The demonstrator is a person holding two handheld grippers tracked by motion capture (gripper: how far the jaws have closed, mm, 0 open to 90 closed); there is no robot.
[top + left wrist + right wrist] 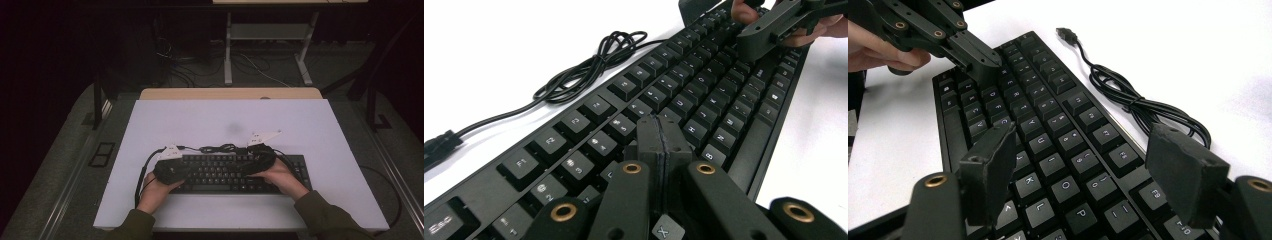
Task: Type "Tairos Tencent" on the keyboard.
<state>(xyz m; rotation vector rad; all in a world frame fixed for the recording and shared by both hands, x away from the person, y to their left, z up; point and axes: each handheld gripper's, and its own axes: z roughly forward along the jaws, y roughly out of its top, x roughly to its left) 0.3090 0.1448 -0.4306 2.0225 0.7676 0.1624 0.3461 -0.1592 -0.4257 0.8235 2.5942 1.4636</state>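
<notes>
Left gripper view, left gripper (659, 131) jaws pressed together over keyboard (704, 85), right gripper (1083, 165) jaws wide.

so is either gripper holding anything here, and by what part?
Nothing is held. The left gripper has its jaws closed together, empty, tips down at the keyboard keys. The right gripper hangs over the keys with its jaws wide open.

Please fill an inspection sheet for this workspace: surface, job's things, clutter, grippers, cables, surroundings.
Surface: white table top, bare behind the keyboard.
Job's things: black keyboard lying flat near the front edge.
Clutter: nothing seen.
Grippers: left hand-held gripper shut, jaws pressed together over the keys; right hand-held gripper open above the keys.
Cables: keyboard cable coiled loose behind the keyboard, plug free.
Surroundings: dark floor, desk frame behind with loose wires.
</notes>
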